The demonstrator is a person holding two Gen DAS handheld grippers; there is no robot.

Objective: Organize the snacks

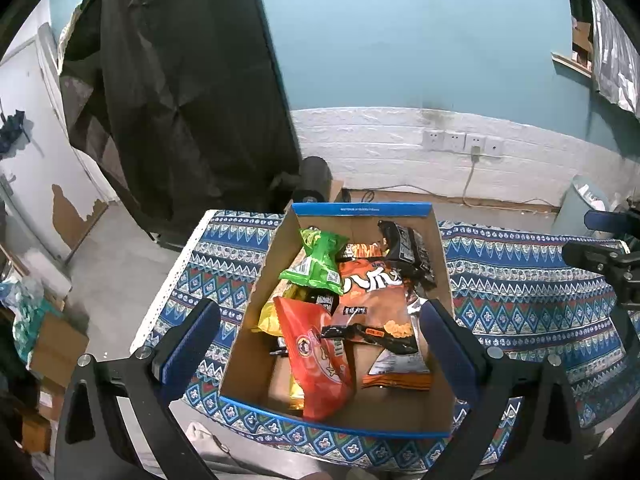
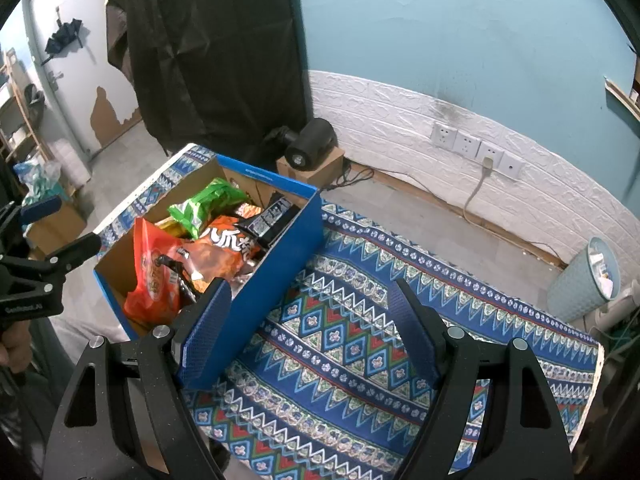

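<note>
the snack packets lie heaped in the blue-rimmed cardboard box (image 1: 362,216) on the patterned bench (image 1: 520,280); green packet (image 1: 320,260) at 12 o'clock of the pile, orange bag (image 1: 372,292) central, black packet (image 1: 408,246) at 2 o'clock, red bag (image 1: 316,356) at 6 o'clock; left hand-held gripper (image 1: 320,344) spread wide over the box, gripping nothing; right hand-held gripper (image 2: 310,332) spread apart, empty, its left finger against the box's outer wall
</note>
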